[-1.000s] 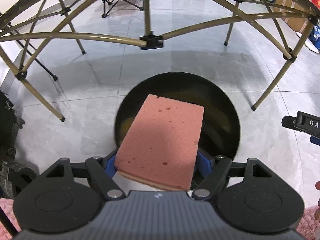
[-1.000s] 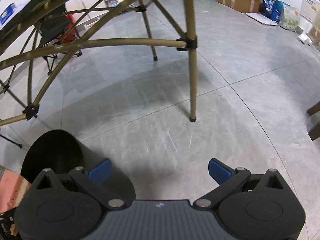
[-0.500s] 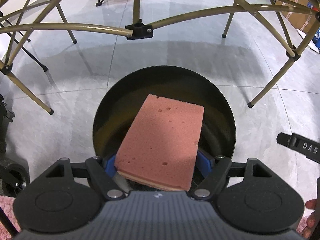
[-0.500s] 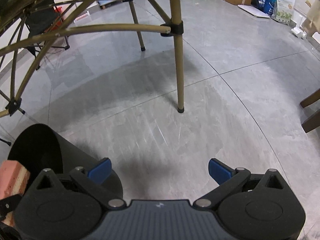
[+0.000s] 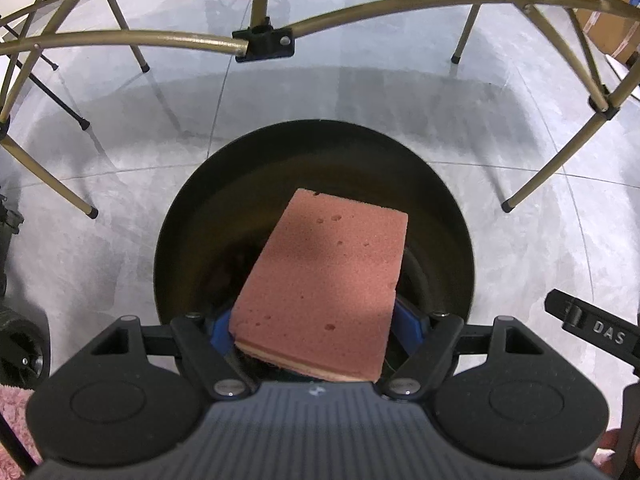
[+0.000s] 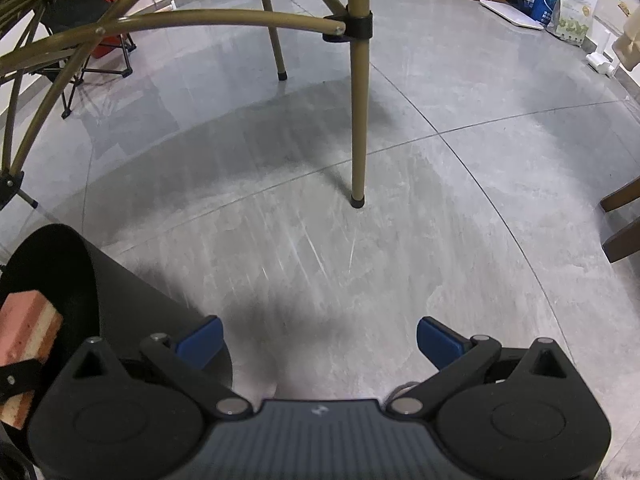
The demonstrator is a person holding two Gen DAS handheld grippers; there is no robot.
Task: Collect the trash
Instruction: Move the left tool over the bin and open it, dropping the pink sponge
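Over the mouth of the black bin [image 5: 316,160], a pink sponge [image 5: 324,280] hangs clamped between the two blue pads of the left gripper [image 5: 320,330], its long face tilted up toward the camera and a paler layer showing along its near edge. From the right wrist view the same sponge [image 6: 24,328] shows at the far left, pink on top with cream and orange layers beneath, set against the dark opening of the bin [image 6: 132,288]. The pads press on both sides of the sponge, so the left gripper is clenched on it and has not let go.

The right gripper [image 6: 318,340] is beside the bin on its right, its blue fingers spread wide with nothing but bare floor between them.

Around the bin lies a grey tiled floor [image 5: 520,248], with the olive metal legs and curved bars of a folding frame [image 5: 260,40] arching above it. Boxes and bags stand well off along the far wall in the right wrist view.

As a judgement: the pick-up of this piece looks finished and the carry has brought it above the target; what is left is to release the sponge so it falls inside. Something dark lies at the bottom of the bin, but I cannot tell what. No other trash shows on the floor in these views
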